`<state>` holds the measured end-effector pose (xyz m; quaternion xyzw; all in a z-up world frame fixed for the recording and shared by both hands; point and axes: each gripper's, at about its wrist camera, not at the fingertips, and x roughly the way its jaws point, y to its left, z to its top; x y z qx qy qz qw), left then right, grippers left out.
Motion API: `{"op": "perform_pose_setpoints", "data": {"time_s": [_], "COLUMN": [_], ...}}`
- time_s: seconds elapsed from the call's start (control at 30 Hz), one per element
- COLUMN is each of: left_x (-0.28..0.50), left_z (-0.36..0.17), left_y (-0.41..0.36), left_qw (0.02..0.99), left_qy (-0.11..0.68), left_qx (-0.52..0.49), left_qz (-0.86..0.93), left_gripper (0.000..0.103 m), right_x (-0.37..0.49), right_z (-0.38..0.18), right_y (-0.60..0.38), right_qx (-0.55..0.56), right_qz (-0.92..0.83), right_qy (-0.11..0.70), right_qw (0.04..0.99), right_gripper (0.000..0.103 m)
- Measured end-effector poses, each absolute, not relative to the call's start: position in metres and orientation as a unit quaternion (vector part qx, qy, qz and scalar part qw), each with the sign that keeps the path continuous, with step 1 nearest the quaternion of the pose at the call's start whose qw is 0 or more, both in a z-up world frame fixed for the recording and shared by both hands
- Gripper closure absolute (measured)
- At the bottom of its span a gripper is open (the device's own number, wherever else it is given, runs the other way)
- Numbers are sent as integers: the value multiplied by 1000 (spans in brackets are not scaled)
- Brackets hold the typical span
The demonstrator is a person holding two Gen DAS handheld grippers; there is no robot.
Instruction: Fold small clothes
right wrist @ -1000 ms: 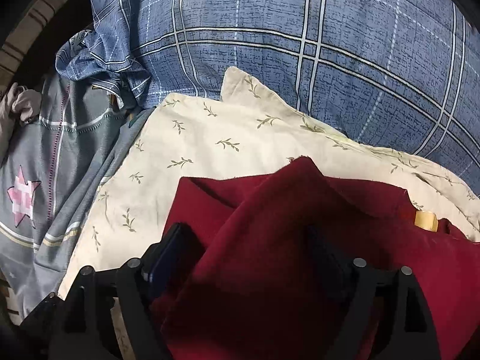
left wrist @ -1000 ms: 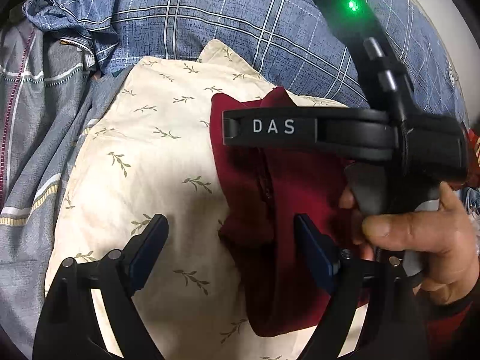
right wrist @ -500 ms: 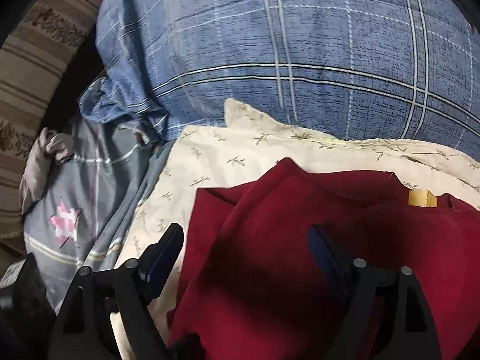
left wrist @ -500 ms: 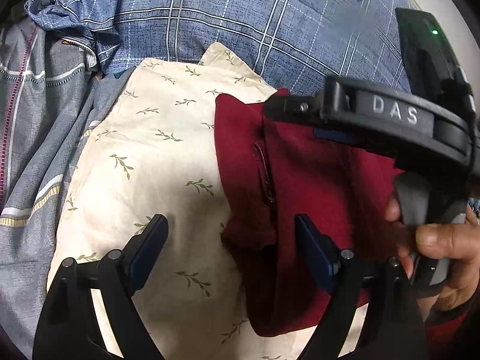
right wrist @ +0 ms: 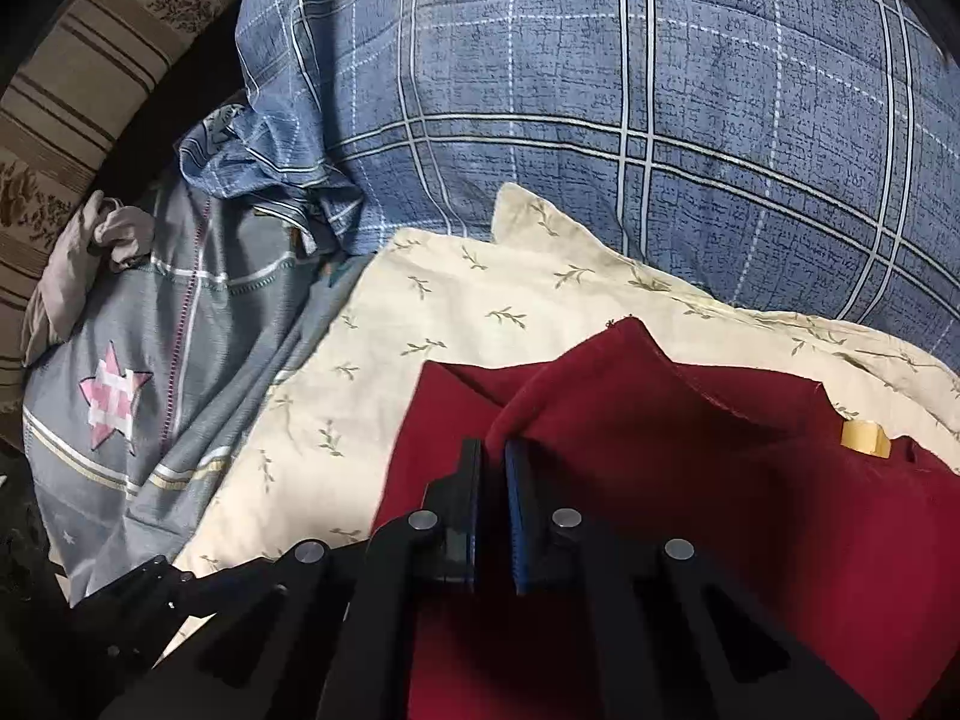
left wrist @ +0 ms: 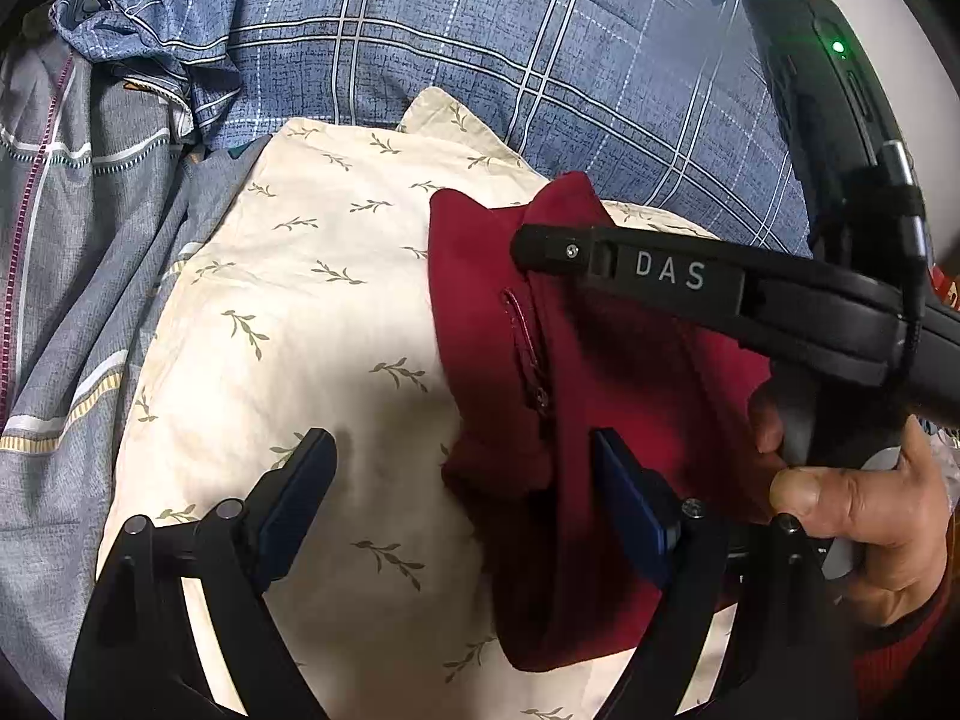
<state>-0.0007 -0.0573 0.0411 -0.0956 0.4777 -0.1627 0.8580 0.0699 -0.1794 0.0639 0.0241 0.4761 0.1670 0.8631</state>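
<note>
Out past the left gripper [left wrist: 462, 498] on its far left lies a grey striped cloth [left wrist: 78, 276], with a pink star patch [right wrist: 111, 399] showing in the right wrist view. Straight ahead of this gripper and under its 2 fingers spreads the cream leaf-print cloth [left wrist: 288, 324], and beyond that rises the blue plaid bedding [left wrist: 420, 42]. The left gripper hangs wide apart and grips nothing; its left finger is over bare cream cloth and its right finger stands at the left edge of the dark red garment [left wrist: 606, 408].

That garment lies on the cream cloth, ahead and to the right of the left gripper, bunched into a narrow strip with a seam or pocket slit running down its left part. Further right, the right gripper [right wrist: 493, 462] has its fingers pinched tight on a raised ridge of the red fabric, lifting a peak just ahead of its tips. A yellow tag [right wrist: 864, 437] sits to its right near the garment's far edge. The right hand [left wrist: 864, 516] grips the handle.

By my reading, the fold is at an early to middle stage: 1 flap is gathered and lifted, not yet laid over. Carrying it across, flattening and any second fold remain.
</note>
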Motion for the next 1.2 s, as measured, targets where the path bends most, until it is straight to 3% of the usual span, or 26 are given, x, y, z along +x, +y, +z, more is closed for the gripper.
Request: {"op": "perform_pose_setpoints", "data": {"time_s": [0.27, 0.43, 0.47, 0.53, 0.6, 0.77, 0.87, 0.93, 1.07, 1.2], "left_x": [1, 1, 2, 2, 3, 5, 7, 8, 8, 9], "left_z": [37, 36, 36, 36, 35, 33, 31, 29, 29, 29], "left_y": [-59, -60, -60, -60, -59, -57, -56, -55, -56, -55], "left_qw": [857, 856, 855, 855, 854, 851, 849, 846, 846, 845], "left_qy": [481, 483, 484, 484, 485, 489, 492, 495, 496, 497], "left_qx": [-92, -95, -96, -96, -98, -105, -111, -119, -118, -118], "left_qz": [-160, -160, -160, -160, -160, -160, -157, -158, -158, -160], "left_gripper": [17, 17, 17, 16, 15, 13, 10, 10, 10, 10], "right_x": [71, 67, 65, 63, 60, 59, 69, 74, 87, 94], "right_z": [49, 61, 63, 66, 70, 81, 75, 70, 55, 49], "right_y": [-175, -181, -180, -180, -180, -185, -186, -180, -160, -157], "right_qx": [12, 28, 25, 37, 41, 24, 28, 21, -30, -40], "right_qz": [178, 193, 195, 207, 210, 181, 161, 158, 141, 148], "right_qy": [493, 490, 489, 491, 487, 471, 490, 500, 516, 522], "right_qw": [851, 850, 850, 845, 847, 863, 856, 851, 844, 839], "right_gripper": [95, 87, 84, 63, 54, 50, 43, 31, 28, 18]}}
